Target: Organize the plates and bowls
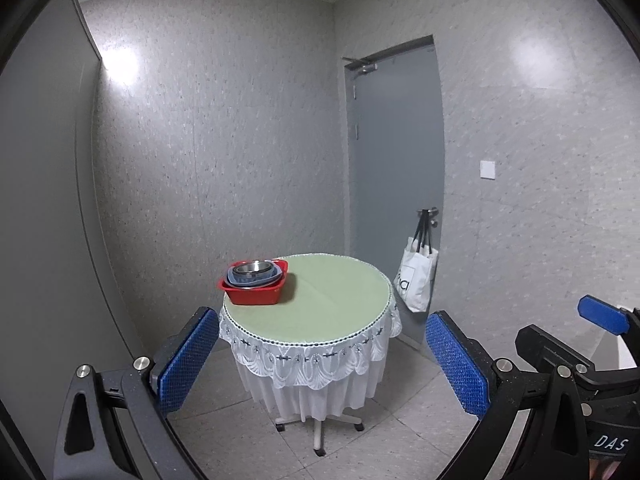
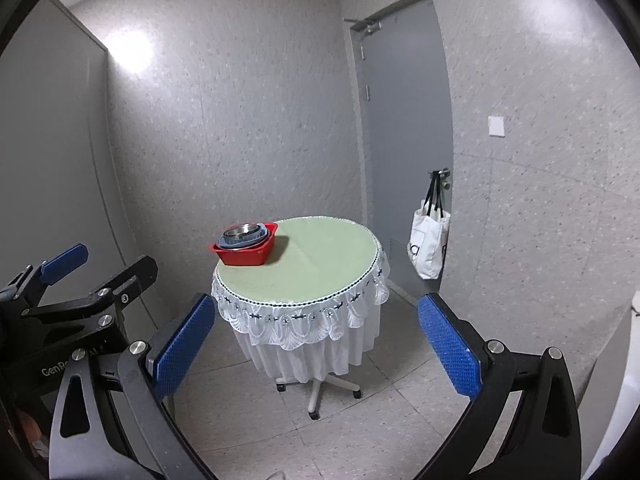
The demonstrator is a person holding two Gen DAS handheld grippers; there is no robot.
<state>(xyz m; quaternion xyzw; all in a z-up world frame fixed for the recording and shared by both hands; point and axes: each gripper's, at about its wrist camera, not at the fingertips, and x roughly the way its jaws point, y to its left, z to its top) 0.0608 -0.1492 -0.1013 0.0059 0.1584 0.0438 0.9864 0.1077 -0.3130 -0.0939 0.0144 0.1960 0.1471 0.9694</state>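
Note:
A red square basin (image 1: 256, 294) (image 2: 244, 255) stands at the left edge of a small round table (image 1: 332, 304) (image 2: 320, 264) with a green top and white lace skirt. Stacked inside it are a blue dish (image 1: 269, 277) (image 2: 260, 236) and a shiny steel bowl (image 1: 253, 267) (image 2: 239, 233). My left gripper (image 1: 324, 364) is open and empty, well short of the table. My right gripper (image 2: 320, 352) is also open and empty, at about the same distance. Each gripper shows at the edge of the other's view.
A grey door (image 1: 394, 184) (image 2: 404, 132) stands behind the table at the right, with a white tote bag (image 1: 416, 280) (image 2: 430, 244) hung on its handle. The table rests on a wheeled base (image 1: 318, 428) (image 2: 316, 394) on a tiled floor. Grey walls enclose the room.

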